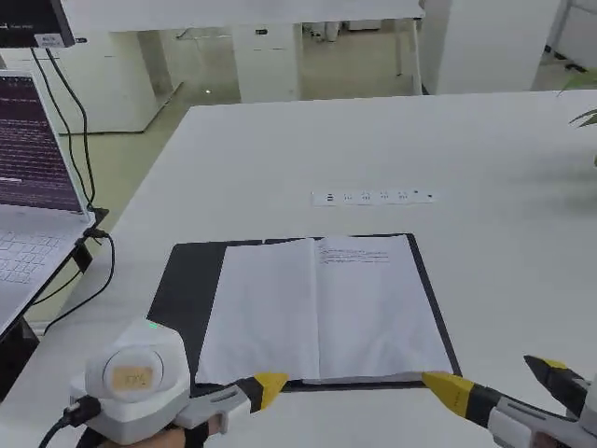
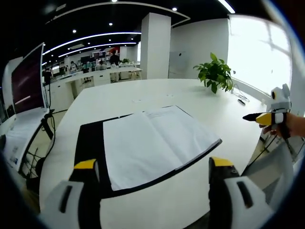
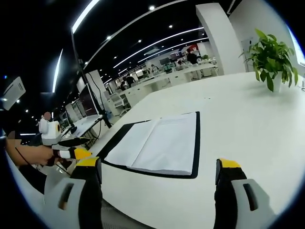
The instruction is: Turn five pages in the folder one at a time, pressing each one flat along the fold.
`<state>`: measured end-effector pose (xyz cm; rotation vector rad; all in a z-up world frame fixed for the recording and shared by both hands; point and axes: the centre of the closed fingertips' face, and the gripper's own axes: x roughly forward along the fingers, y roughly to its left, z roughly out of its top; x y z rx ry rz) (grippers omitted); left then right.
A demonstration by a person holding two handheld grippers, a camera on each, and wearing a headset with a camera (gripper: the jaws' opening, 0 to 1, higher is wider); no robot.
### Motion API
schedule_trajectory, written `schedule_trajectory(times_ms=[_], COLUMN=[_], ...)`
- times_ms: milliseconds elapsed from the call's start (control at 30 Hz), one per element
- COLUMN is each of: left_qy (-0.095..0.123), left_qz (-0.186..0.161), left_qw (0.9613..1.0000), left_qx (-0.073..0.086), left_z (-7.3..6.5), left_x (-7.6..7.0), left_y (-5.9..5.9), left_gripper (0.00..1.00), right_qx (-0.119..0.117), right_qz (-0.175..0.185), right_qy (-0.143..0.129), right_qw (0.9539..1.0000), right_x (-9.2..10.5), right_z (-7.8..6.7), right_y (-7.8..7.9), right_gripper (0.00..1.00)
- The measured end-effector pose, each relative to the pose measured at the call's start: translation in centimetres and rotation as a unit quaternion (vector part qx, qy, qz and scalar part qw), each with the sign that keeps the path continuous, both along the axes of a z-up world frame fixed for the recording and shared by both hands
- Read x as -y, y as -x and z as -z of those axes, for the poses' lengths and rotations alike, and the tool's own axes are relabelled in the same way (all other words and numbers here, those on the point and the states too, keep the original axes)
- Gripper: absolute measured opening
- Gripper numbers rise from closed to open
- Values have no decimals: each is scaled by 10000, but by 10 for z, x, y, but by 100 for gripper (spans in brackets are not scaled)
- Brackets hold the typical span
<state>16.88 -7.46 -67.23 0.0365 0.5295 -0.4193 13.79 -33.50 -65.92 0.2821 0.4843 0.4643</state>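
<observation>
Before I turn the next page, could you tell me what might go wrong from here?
The right tool is open near the right-hand pages; it may well catch several sheets at once. The folder lies loose near the table edge, so lifting a page could drag it unless the left tool pins it.

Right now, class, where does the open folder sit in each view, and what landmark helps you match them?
Head view: the open folder lies lower centre.
Left gripper view: it lies at the centre, turned at an angle.
Right gripper view: it lies centre-left.
Shared landmark: the green plant, towards the right in every view.
</observation>
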Motion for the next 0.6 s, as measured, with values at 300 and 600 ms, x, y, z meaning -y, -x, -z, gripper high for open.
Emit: schedule_trajectory(times_ms=[300,600], left_qy=[-50,-119], left_qz=[534,1109], left_qw=[9985,9937], left_qx=[-110,-71], left_z=[18,37], left_x=[56,122], left_y=[-23,-46], left_gripper=[92,86], right_qx=[4,-24], right_qz=[135,273], right_qy=[-105,-164], right_qw=[9999,9995], right_x=[2,3], right_z=[-1,0], right_y=[2,4], right_gripper=[98,98])
